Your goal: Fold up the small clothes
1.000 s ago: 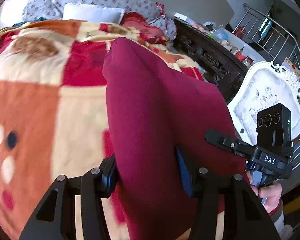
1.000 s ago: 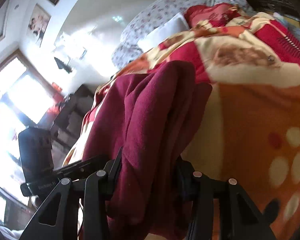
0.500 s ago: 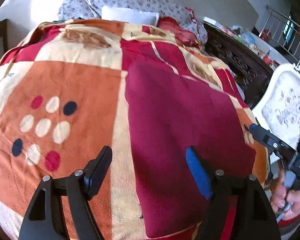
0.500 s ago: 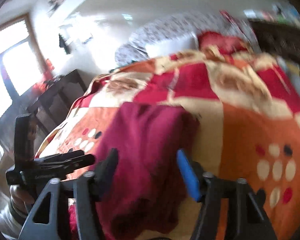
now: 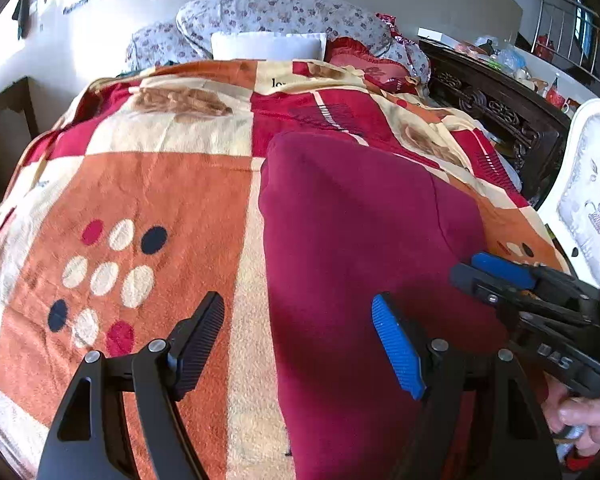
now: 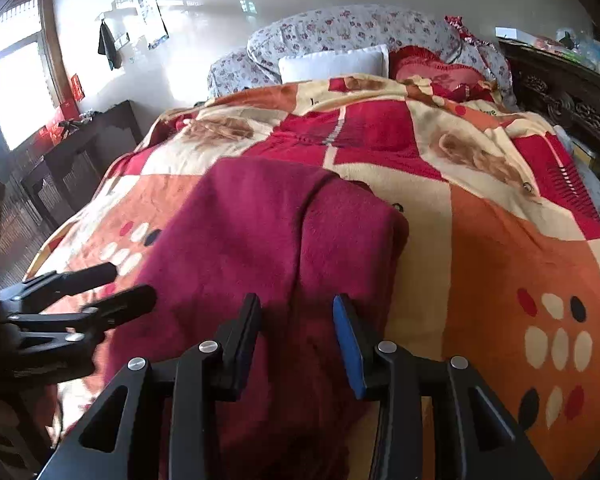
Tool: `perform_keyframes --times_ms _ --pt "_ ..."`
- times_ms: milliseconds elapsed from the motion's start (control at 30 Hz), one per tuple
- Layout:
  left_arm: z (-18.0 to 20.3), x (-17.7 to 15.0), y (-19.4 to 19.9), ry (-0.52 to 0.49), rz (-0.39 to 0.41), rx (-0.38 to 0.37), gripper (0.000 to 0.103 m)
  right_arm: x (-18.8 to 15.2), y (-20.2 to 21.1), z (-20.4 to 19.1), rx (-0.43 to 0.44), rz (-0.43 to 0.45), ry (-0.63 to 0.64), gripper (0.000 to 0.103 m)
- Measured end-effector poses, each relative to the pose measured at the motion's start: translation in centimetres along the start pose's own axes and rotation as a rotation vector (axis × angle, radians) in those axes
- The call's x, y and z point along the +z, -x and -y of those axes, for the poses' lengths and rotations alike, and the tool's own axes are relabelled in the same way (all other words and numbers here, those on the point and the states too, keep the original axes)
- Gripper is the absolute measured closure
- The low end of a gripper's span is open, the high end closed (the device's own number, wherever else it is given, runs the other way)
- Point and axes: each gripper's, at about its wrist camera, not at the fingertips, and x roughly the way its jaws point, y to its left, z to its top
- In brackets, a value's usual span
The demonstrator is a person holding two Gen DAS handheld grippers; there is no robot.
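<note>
Fingers of left gripper released; right gripper, just narrowing, grips nothing. Maroon garment lies between them, one fold laid; next, regrasp an edge.

I counted one maroon garment, one patterned blanket, one white pillow, perhaps two floral pillows, and my two grippers.

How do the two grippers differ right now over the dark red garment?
The left gripper stands wide open, straddling the edge of the dark red fleece garment and patterned blanket. The right gripper has a narrower gap, having just been closing, entirely over the garment. Neither grips the cloth.
</note>
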Motion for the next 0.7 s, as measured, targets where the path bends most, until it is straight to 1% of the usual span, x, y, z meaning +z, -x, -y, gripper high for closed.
perform_keyframes --times_ms 67,133,233,300,367,433,567,700 --pt "0.2 -0.2 0.7 -0.002 0.017 0.014 0.027 -0.1 1.0 -0.6 -0.018 0.020 -0.003 0.056" --pt "0.4 -0.4 1.3 0.000 0.035 0.023 0.027 -0.4 2.2 -1.2 -0.036 0.049 -0.005 0.048" --pt "0.8 -0.8 2.6 -0.003 0.067 0.055 0.024 -1.0 3.9 -2.0 -0.064 0.088 -0.011 0.038" --pt "1.1 -1.2 3.6 -0.011 0.098 0.088 0.022 -1.2 4.8 -2.6 -0.086 0.105 0.004 0.036" --pt "1.3 -1.5 4.5 -0.014 0.121 0.098 0.020 -1.4 5.5 -2.9 -0.108 0.120 0.006 0.032" --pt "1.5 -1.7 5.2 -0.015 0.129 0.095 0.019 -1.6 6.2 -3.1 -0.123 0.132 -0.015 0.026" --pt "1.9 -2.3 6.7 -0.014 0.163 0.098 0.019 -1.8 7.2 -3.0 -0.117 0.144 -0.058 0.023" --pt "1.9 -2.7 7.7 -0.015 0.184 0.094 0.019 -1.9 7.9 -3.1 -0.135 0.157 -0.062 0.019"
